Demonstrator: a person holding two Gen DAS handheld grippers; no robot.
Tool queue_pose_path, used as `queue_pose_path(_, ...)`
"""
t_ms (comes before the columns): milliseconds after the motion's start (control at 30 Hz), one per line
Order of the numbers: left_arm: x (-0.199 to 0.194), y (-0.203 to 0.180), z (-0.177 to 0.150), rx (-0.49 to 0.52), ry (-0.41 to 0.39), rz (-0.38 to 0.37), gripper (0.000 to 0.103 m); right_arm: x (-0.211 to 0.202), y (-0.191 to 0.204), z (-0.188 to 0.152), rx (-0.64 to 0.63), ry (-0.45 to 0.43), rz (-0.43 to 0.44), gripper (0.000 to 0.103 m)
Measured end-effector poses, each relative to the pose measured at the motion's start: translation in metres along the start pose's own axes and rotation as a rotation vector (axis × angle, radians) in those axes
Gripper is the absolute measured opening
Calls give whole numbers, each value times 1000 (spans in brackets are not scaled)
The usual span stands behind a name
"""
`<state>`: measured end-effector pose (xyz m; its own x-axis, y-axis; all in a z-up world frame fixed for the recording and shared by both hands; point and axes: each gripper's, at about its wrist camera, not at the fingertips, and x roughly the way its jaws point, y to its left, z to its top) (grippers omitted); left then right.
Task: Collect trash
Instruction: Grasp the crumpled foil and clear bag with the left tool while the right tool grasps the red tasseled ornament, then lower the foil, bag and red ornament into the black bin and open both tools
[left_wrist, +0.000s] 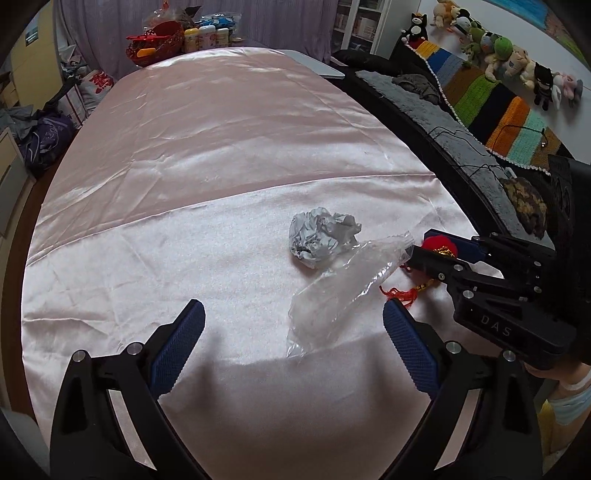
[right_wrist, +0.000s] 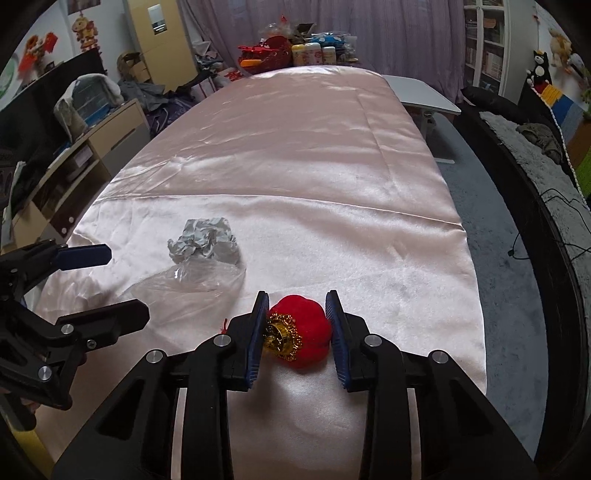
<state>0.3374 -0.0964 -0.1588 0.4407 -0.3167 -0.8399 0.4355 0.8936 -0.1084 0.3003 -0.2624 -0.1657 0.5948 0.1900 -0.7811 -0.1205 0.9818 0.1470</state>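
The right gripper (right_wrist: 297, 328) clamps the red velvet lantern ornament with gold cap (right_wrist: 301, 334) for collection, while the left gripper (left_wrist: 293, 343) gapes beside the clear crumpled plastic bag (left_wrist: 332, 295), ready to take it.

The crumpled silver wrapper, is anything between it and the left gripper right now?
Partly. The clear plastic bag lies on the pink cloth between the open left gripper and the crumpled silver wrapper, overlapping the wrapper's near edge. Nothing else blocks it.
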Motion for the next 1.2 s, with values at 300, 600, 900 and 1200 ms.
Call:
queue_pose_path(300, 36, -11, 27, 59, 3, -7, 87, 3, -12, -2, 31, 17, 46, 33)
queue_pose_path(600, 50, -14, 38, 76, -13, -32, 46, 1, -17, -4, 37, 17, 59, 33)
queue_pose_path(900, 29, -21, 25, 71, -15, -13, 28, -18, -10, -9, 14, -6, 71, 33)
queue_pose_path(1200, -35, -20, -24, 16, -57, 17, 27, -65, 17, -27, -32, -68, 93, 33)
